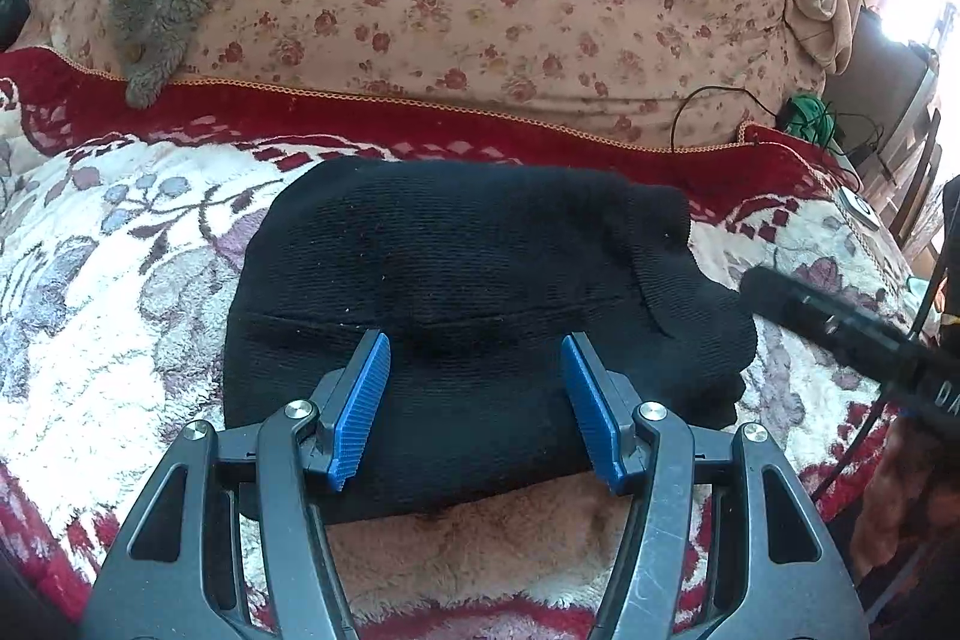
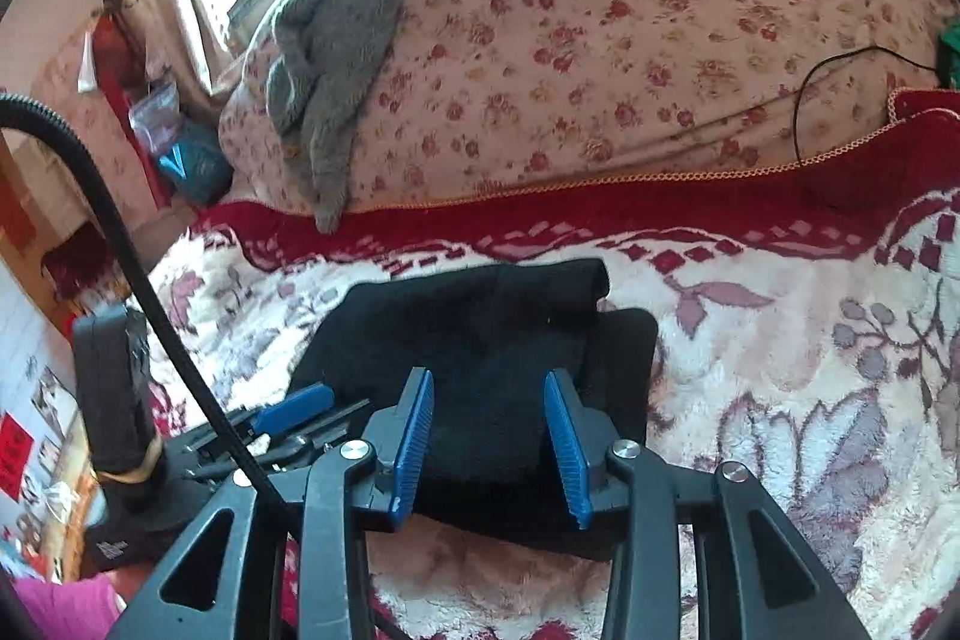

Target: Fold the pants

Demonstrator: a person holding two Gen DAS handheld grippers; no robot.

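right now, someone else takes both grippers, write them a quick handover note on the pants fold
Left gripper: jaws open, holding nothing, over the near edge of the black pants.
Right gripper: jaws open, holding nothing, at the same bundle's near edge.
Pants: folded into a compact stack on the floral blanket.
Done: the folds appear made.
Left: probably just tidy the loose far-right flap.

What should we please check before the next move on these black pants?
1. Black knitted pants folded into a compact bundle: ok.
2. Bundle lying wholly on the floral plush blanket: ok.
3. Left hand-held gripper open, holding nothing: ok.
4. Right hand-held gripper open, holding nothing: ok.
5. Far edges aligned: not ok, one upper layer juts past the rest.
6. Black cable clear of the fabric: cannot tell.
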